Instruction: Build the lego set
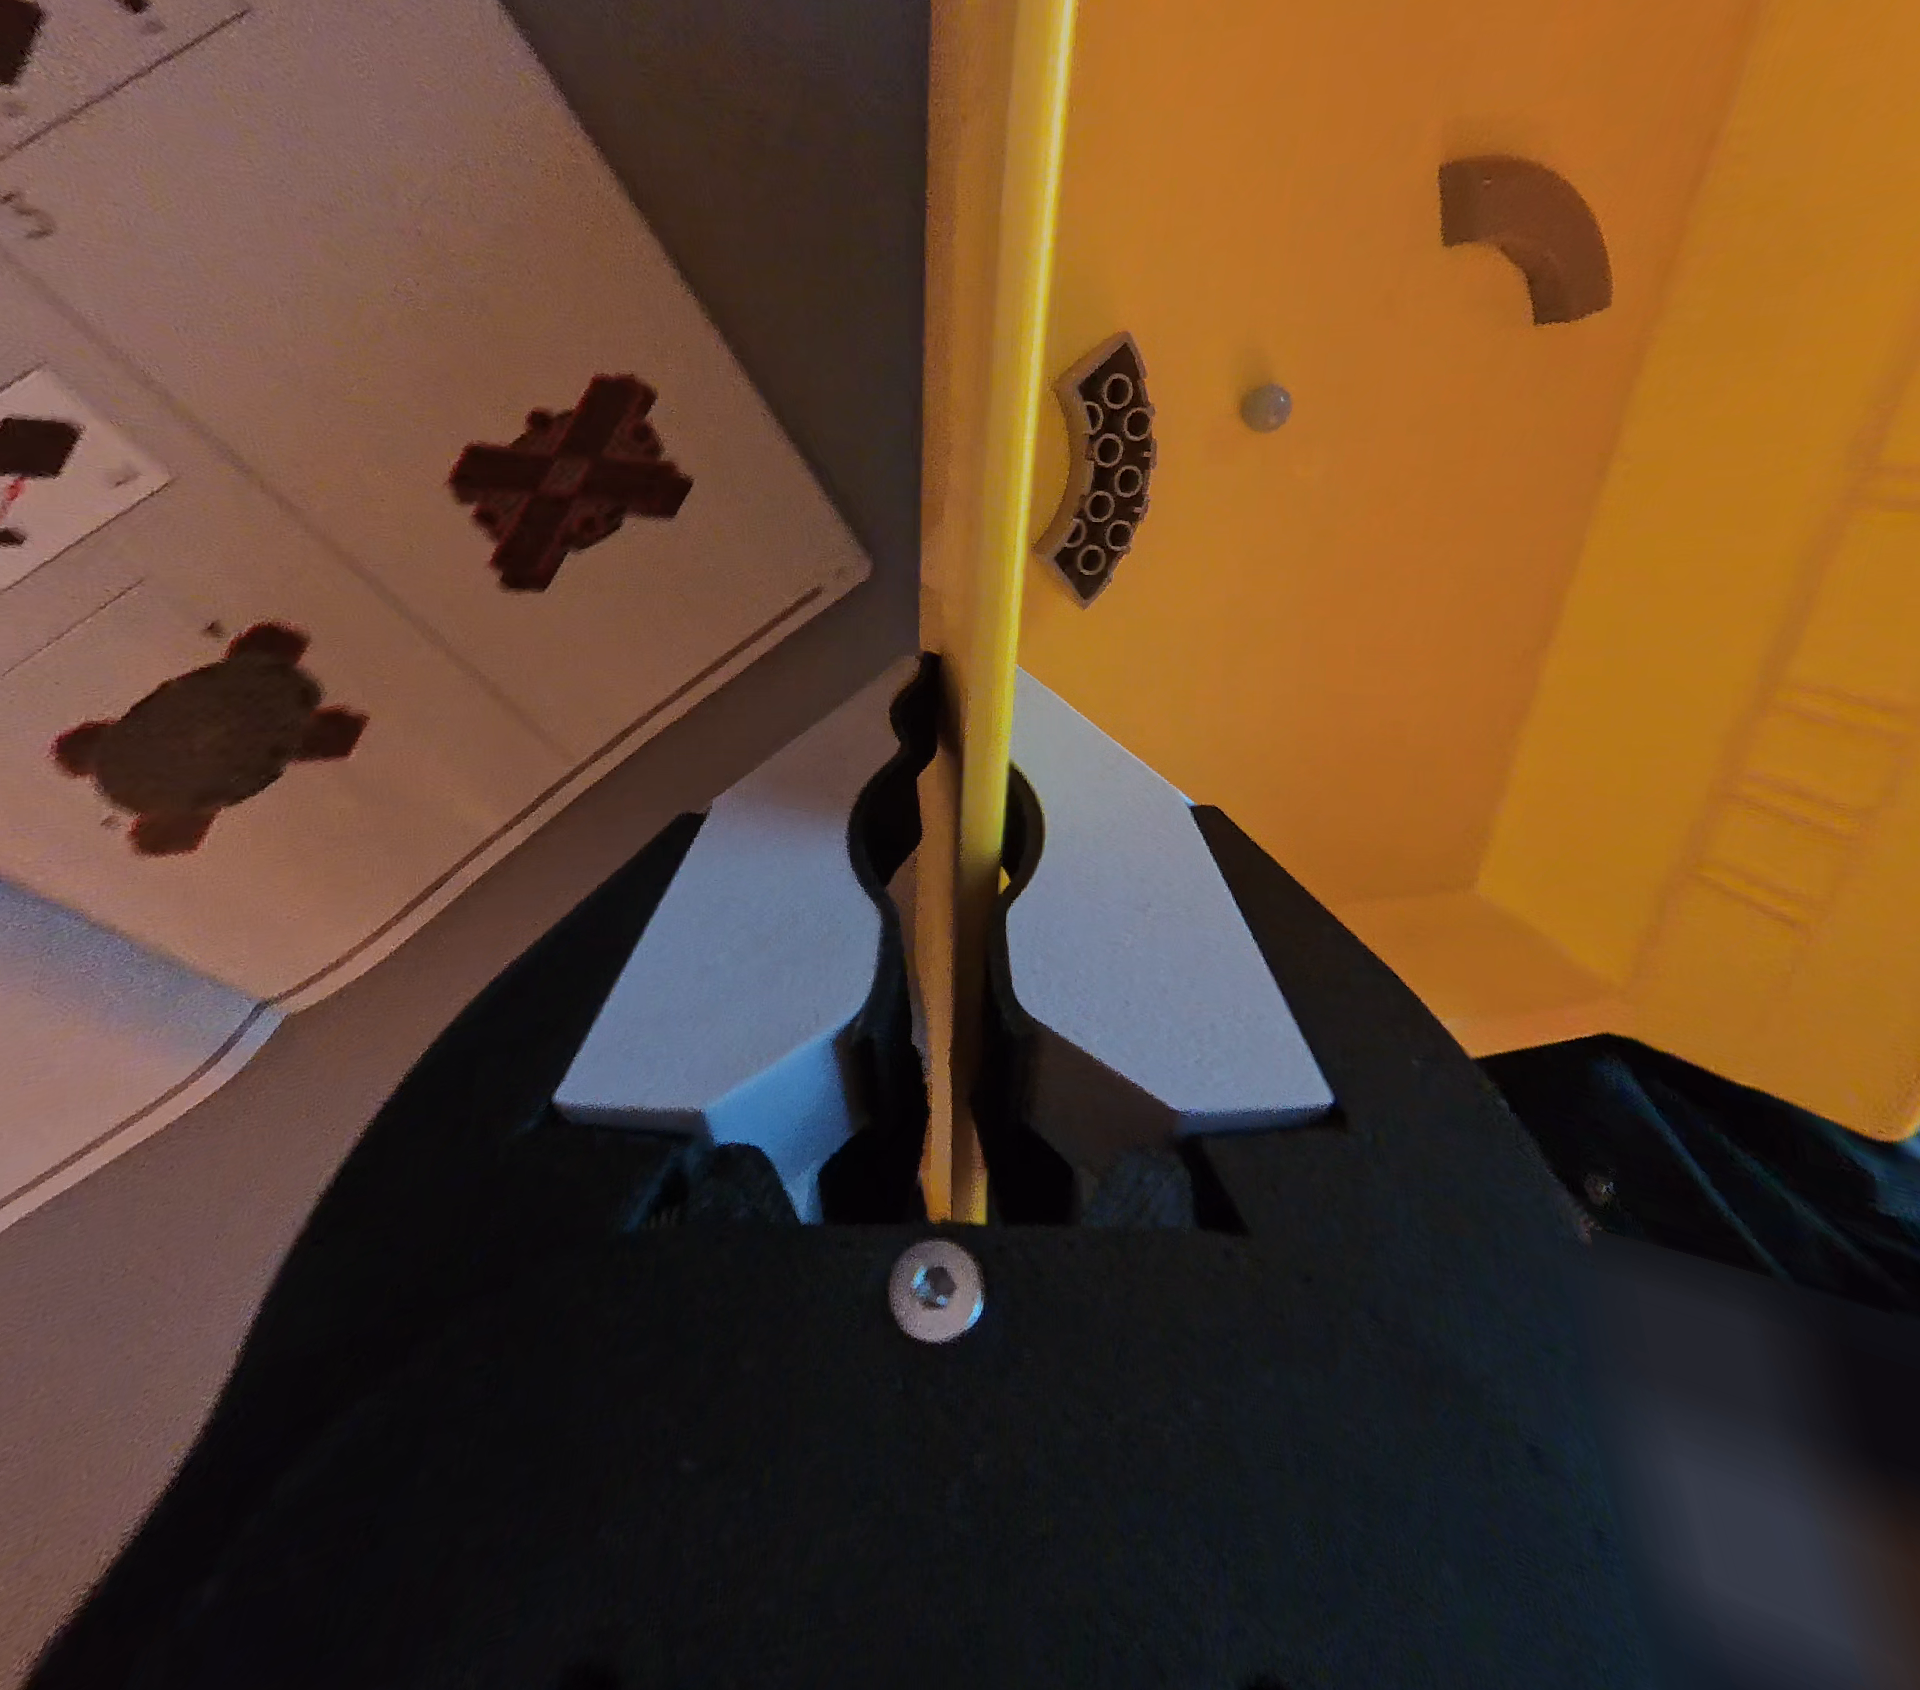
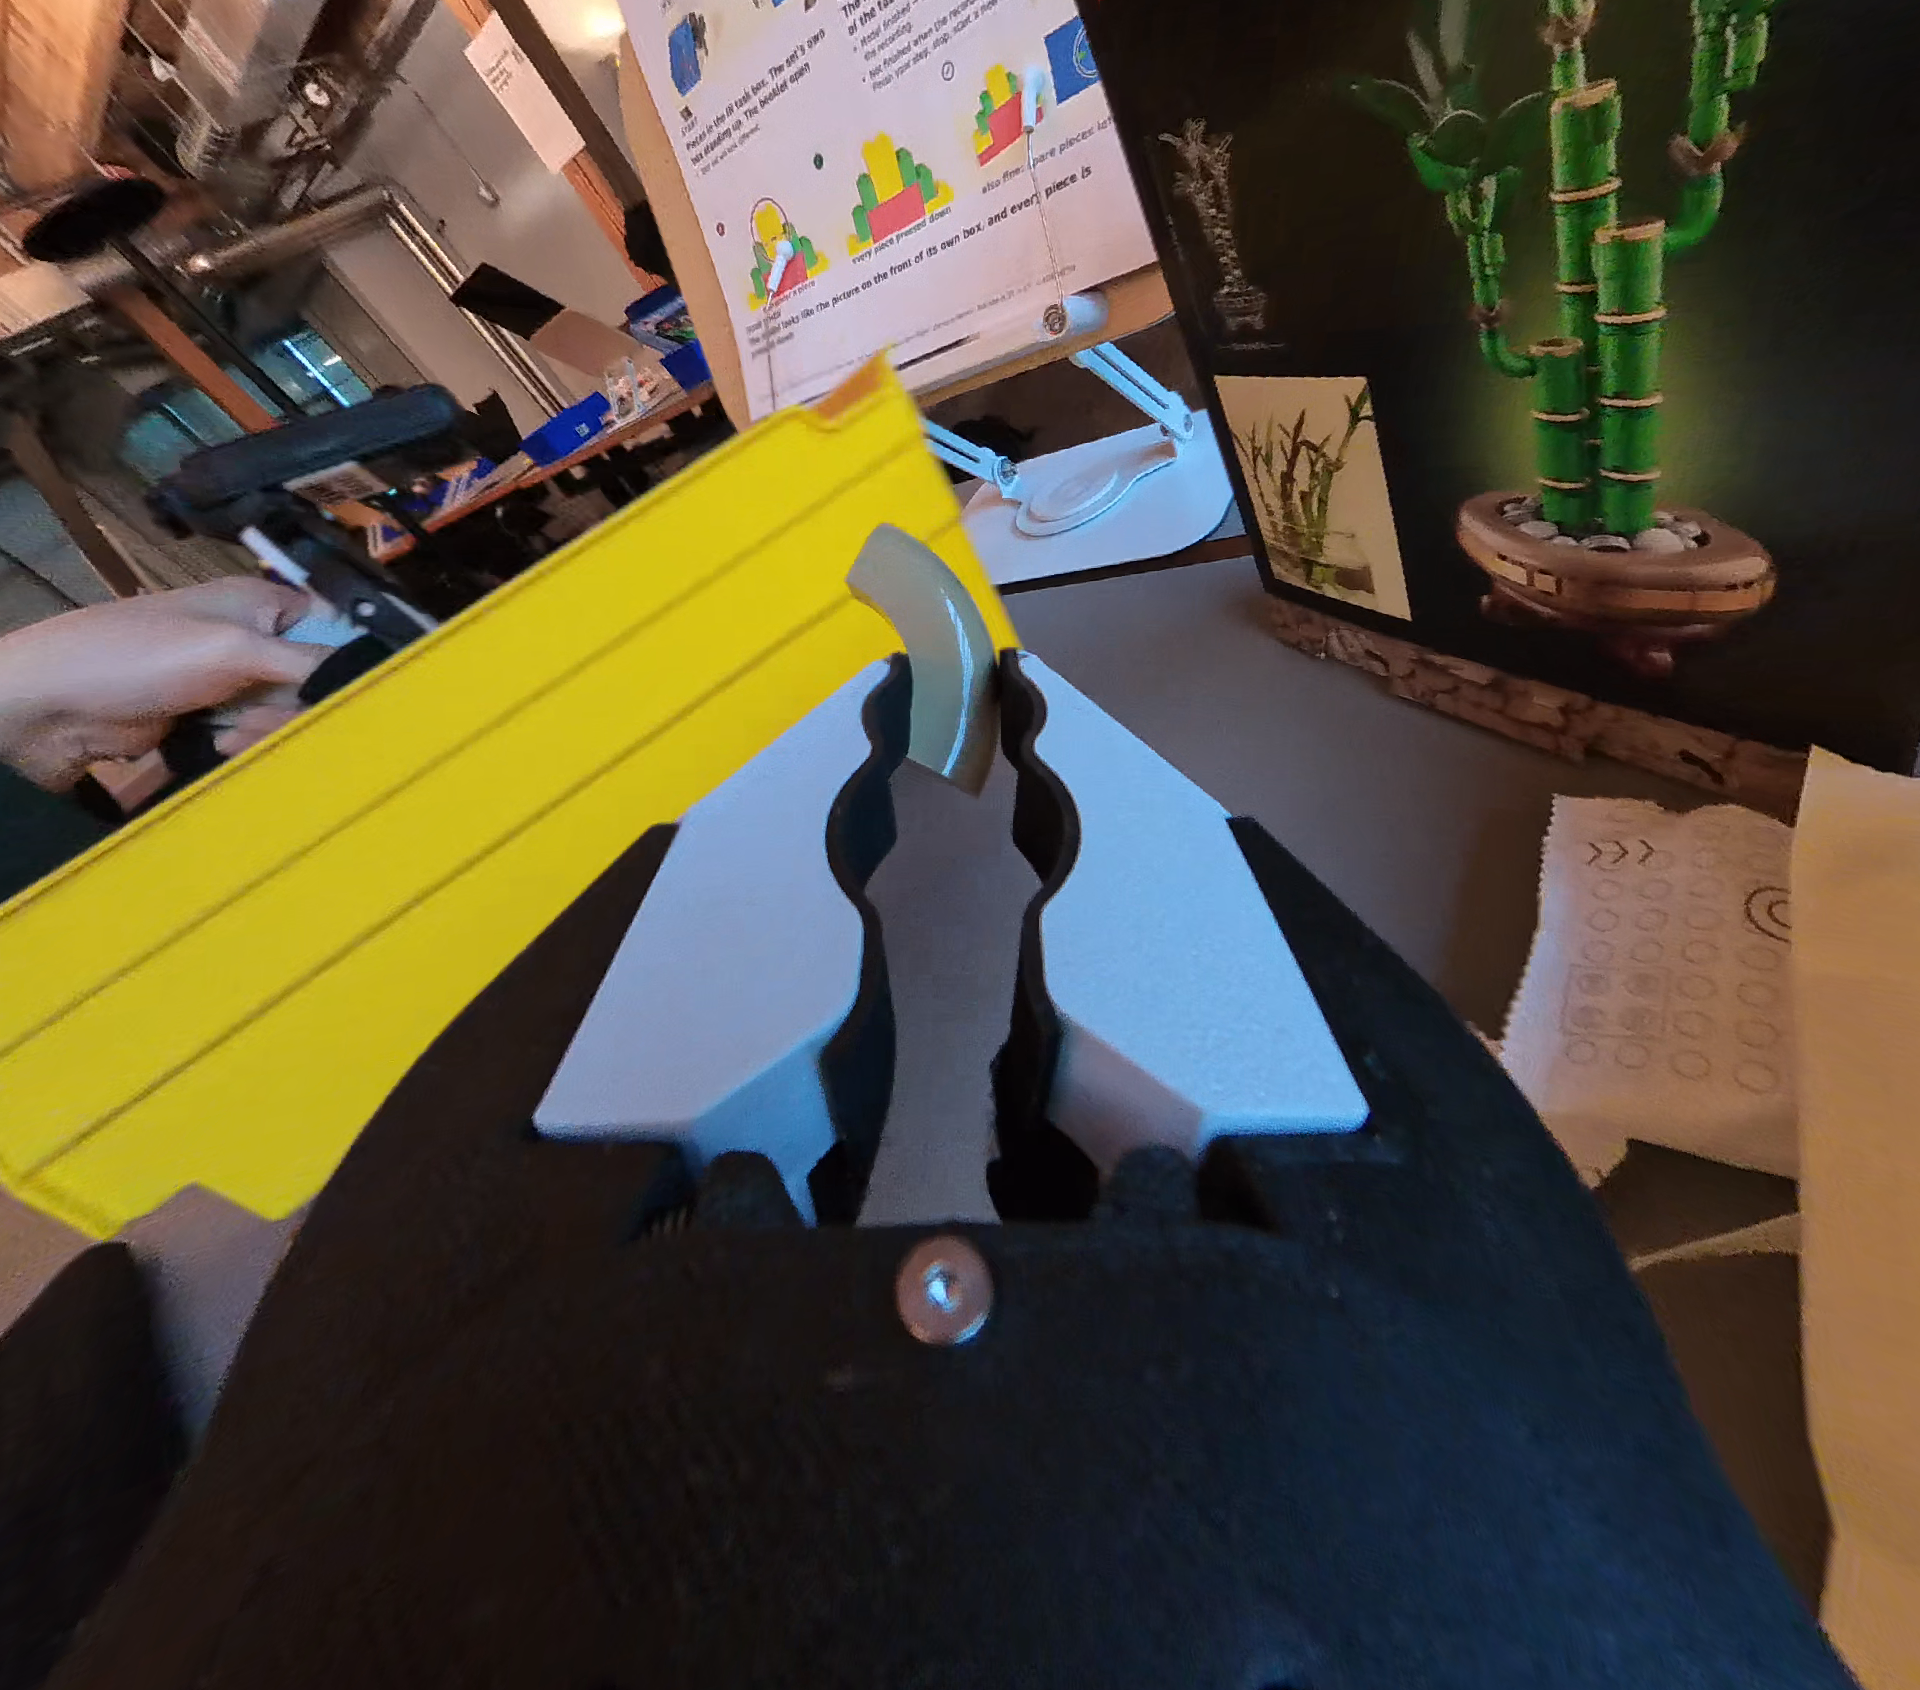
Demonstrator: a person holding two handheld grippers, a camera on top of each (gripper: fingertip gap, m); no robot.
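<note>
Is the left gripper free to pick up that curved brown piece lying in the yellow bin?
Probably not right now. The left gripper is shut on the yellow bin's wall, so its fingers are busy. The curved brown piece lies uncovered on the bin floor, off to the side.

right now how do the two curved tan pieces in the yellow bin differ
The curved piece by the wall lies upside down, its hollow underside with round tubes facing up; the farther curved piece shows a smooth, plain face. The first sits close against the yellow bin wall that the left gripper clamps; the second lies out on the open floor. Both are tan quarter-arc bricks, loose in the bin.
</note>
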